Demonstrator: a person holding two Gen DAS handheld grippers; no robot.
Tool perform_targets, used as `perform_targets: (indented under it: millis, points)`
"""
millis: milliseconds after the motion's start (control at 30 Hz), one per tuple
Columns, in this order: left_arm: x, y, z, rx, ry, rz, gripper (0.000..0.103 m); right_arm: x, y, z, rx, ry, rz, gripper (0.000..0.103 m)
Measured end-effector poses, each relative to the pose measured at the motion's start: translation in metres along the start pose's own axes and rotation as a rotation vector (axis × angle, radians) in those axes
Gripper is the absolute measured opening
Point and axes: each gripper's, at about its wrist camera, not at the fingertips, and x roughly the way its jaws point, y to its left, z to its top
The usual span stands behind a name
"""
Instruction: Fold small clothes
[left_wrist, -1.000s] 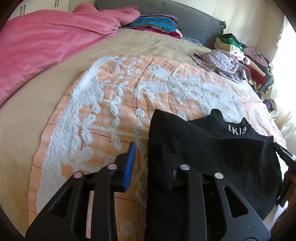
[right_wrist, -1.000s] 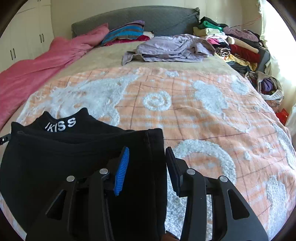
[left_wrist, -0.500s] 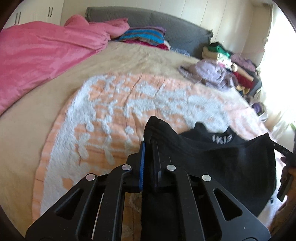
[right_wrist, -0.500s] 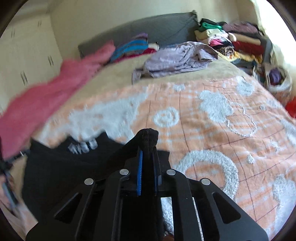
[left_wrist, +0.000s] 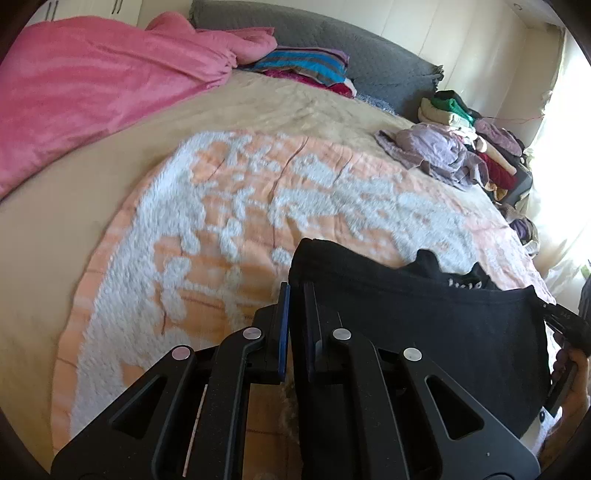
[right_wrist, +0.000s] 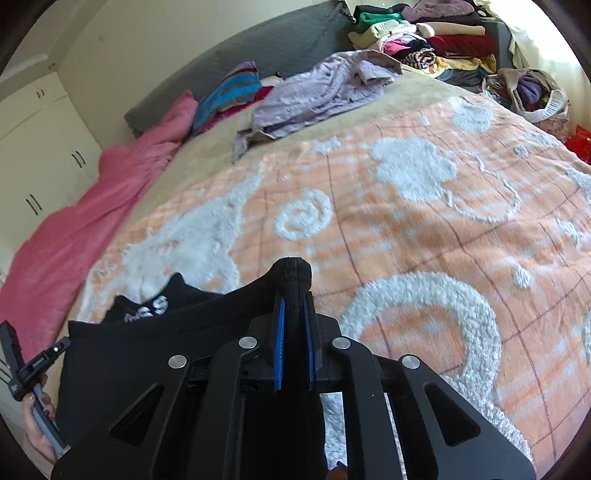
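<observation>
Left claw (left_wrist: 295, 295) is clamped on one corner of the black garment (left_wrist: 424, 325), the fabric pinched between its blue-lined fingers (left_wrist: 283, 328). Right claw (right_wrist: 293, 314) is likewise clamped on the opposite corner, with a tuft of cloth standing up between its fingers (right_wrist: 279, 343). The garment (right_wrist: 147, 354) hangs stretched between the two claws over the near edge of the bed, above the orange-and-white blanket (left_wrist: 258, 206); whether its lower part touches the blanket cannot be told. White lettering (right_wrist: 147, 310) shows on a band behind the taut upper hem, partly hidden. In the left view the right claw's body and the hand (left_wrist: 570, 373) holding it appear at the far right; in the right view the left claw's body and its hand (right_wrist: 37, 424) appear at the lower left. Further up the bed lie a pink duvet (left_wrist: 92, 85), a striped pillow (left_wrist: 306, 64) and a crumpled lilac garment (right_wrist: 325, 92). A clothes pile (right_wrist: 424, 40) stands beside the bed.
</observation>
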Motion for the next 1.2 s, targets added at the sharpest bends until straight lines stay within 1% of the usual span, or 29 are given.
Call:
perform_targets:
  millis: [133, 200, 333, 400, 433, 467, 500, 633, 700, 733, 833, 900, 933, 967, 1033, 1100, 1200]
  points:
    - [0.004, -0.001, -0.005, 0.014, 0.011, 0.011, 0.003, 0.002, 0.002, -0.004, -0.015, 0.002, -0.03, 0.009]
    - [0.002, -0.002, -0.007, 0.024, 0.011, 0.017, 0.003, 0.003, 0.004, -0.004, -0.031, 0.002, -0.051, 0.012]
    - [-0.005, -0.007, -0.009, 0.046, 0.005, 0.035, 0.006, -0.002, 0.01, -0.006, -0.059, -0.005, -0.09, 0.013]
    - [-0.011, -0.01, -0.01, 0.058, -0.001, 0.041, 0.011, -0.008, 0.013, -0.009, -0.085, -0.019, -0.109, 0.014]
    - [-0.017, -0.012, -0.011, 0.062, -0.009, 0.042, 0.019, -0.014, 0.016, -0.013, -0.105, -0.03, -0.125, 0.017]
    - [-0.021, -0.013, -0.011, 0.065, -0.017, 0.038, 0.027, -0.018, 0.018, -0.015, -0.114, -0.036, -0.126, 0.024]
    - [-0.026, -0.016, -0.012, 0.072, -0.026, 0.032, 0.028, -0.025, 0.021, -0.018, -0.128, -0.046, -0.123, 0.027]
    - [-0.044, -0.029, -0.017, 0.096, -0.048, 0.031, 0.033, -0.048, 0.033, -0.035, -0.202, -0.065, -0.118, 0.03]
    - [-0.055, -0.036, -0.026, 0.102, -0.054, 0.016, 0.037, -0.06, 0.039, -0.048, -0.245, -0.063, -0.107, 0.036]
    - [-0.059, -0.04, -0.03, 0.107, -0.053, 0.011, 0.039, -0.063, 0.041, -0.053, -0.259, -0.061, -0.103, 0.036]
    - [-0.066, -0.053, -0.048, 0.138, -0.03, 0.002, 0.04, -0.075, 0.051, -0.074, -0.309, -0.042, -0.08, 0.036]
    - [-0.066, -0.06, -0.06, 0.15, 0.003, -0.006, 0.04, -0.078, 0.055, -0.084, -0.328, -0.023, -0.07, 0.037]
    - [-0.066, -0.063, -0.067, 0.156, 0.017, -0.008, 0.04, -0.078, 0.057, -0.088, -0.332, -0.014, -0.071, 0.037]
    - [-0.064, -0.064, -0.071, 0.158, 0.025, -0.007, 0.04, -0.078, 0.059, -0.093, -0.337, 0.002, -0.071, 0.041]
    - [-0.062, -0.067, -0.081, 0.162, 0.048, -0.013, 0.041, -0.077, 0.063, -0.102, -0.349, 0.02, -0.071, 0.042]
    - [-0.06, -0.068, -0.086, 0.16, 0.067, -0.022, 0.045, -0.077, 0.067, -0.111, -0.365, 0.035, -0.074, 0.042]
    - [-0.06, -0.072, -0.095, 0.165, 0.078, -0.019, 0.047, -0.077, 0.067, -0.119, -0.363, 0.05, -0.093, 0.046]
